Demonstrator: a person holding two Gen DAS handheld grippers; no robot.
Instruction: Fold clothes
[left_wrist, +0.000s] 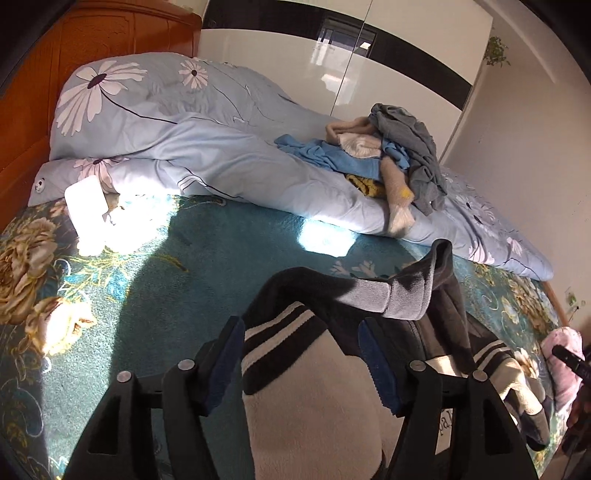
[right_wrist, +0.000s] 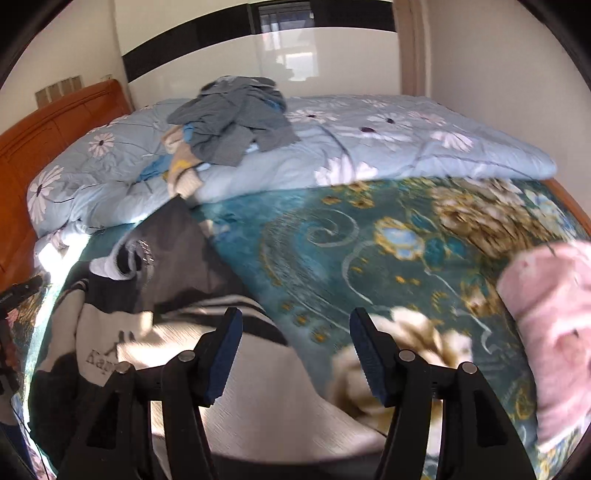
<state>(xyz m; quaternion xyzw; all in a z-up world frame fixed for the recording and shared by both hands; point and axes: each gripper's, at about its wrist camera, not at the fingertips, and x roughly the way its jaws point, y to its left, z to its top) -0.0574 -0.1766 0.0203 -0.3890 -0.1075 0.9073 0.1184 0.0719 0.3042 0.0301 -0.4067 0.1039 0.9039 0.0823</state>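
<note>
A black, grey and cream fleece jacket (left_wrist: 314, 406) lies spread on the teal floral blanket (left_wrist: 155, 280), a grey-cuffed sleeve (left_wrist: 388, 295) folded across it. My left gripper (left_wrist: 301, 328) hovers over its striped hem, open, the pads clear of the cloth. In the right wrist view the same jacket (right_wrist: 177, 266) lies at the lower left. My right gripper (right_wrist: 295, 315) stands open above the jacket's cream edge and the blanket (right_wrist: 369, 240), with nothing pinched between its pads.
A pile of grey, blue and beige clothes (left_wrist: 399, 155) (right_wrist: 236, 125) sits on the light blue flowered quilt (left_wrist: 184, 140) at the back. A pink garment (right_wrist: 554, 332) lies at the right. A wooden headboard (left_wrist: 92, 55) stands at the left, with a glossy wardrobe (left_wrist: 332, 74) behind.
</note>
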